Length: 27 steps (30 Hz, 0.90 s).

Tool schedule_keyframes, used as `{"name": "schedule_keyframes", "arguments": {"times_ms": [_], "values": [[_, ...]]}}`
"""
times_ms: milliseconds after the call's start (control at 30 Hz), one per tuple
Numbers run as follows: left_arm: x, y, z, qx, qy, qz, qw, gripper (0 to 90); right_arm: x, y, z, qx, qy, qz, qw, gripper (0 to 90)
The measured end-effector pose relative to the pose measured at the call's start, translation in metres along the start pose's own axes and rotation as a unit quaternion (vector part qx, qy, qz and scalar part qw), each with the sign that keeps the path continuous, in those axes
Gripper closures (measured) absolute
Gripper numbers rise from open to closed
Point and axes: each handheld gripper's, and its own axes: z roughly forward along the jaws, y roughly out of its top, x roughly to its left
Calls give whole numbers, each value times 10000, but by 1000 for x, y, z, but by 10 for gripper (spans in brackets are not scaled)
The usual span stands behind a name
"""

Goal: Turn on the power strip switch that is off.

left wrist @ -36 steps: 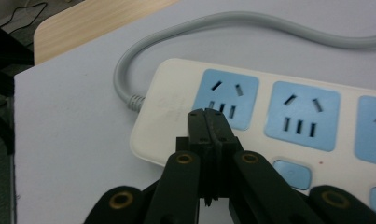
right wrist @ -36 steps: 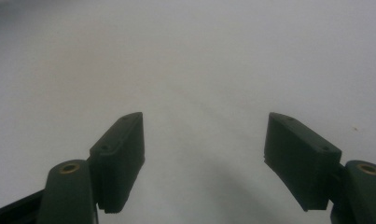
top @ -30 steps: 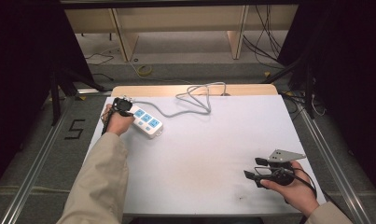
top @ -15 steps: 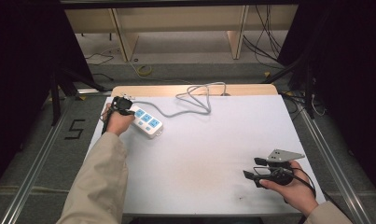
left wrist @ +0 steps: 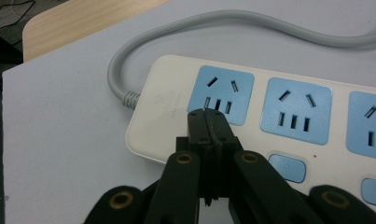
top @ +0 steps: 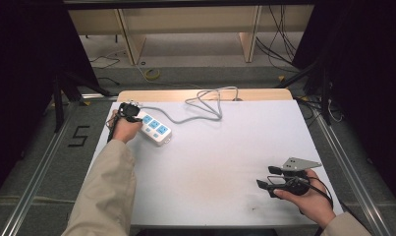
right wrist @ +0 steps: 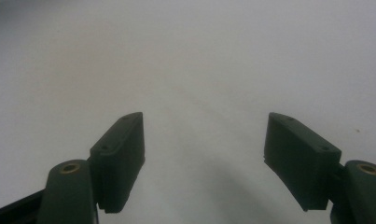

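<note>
A white power strip (top: 155, 128) with blue sockets lies at the table's far left, its grey cable (top: 205, 105) looping toward the back edge. My left gripper (top: 130, 112) is at the strip's cable end, jaws shut with nothing between them. In the left gripper view the closed tips (left wrist: 207, 122) rest over the end socket of the power strip (left wrist: 288, 116), beside the cable (left wrist: 129, 70). My right gripper (top: 267, 178) sits near the front right of the table, held by a hand. Its jaws stand open over bare table (right wrist: 204, 149), nothing between them.
The white table top (top: 225, 157) has a wooden strip (top: 205, 94) along its back edge. Behind it stand wooden shelf legs (top: 129, 42) and floor cables (top: 279, 39). A beige sleeve (top: 107, 191) reaches in from the bottom left.
</note>
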Motion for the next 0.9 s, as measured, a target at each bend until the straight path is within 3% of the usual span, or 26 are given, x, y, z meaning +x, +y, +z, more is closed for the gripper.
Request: {"name": "schedule_keyframes", "arguments": {"times_ms": [533, 900], "values": [[-2, 0, 2, 56, 81, 17, 10000, 900, 0, 0, 0, -15, -3, 22, 10000, 294], [-1, -4, 2, -106, 18, -225, 9997, 900, 0, 1, 0, -3, -7, -20, 10000, 294]]}}
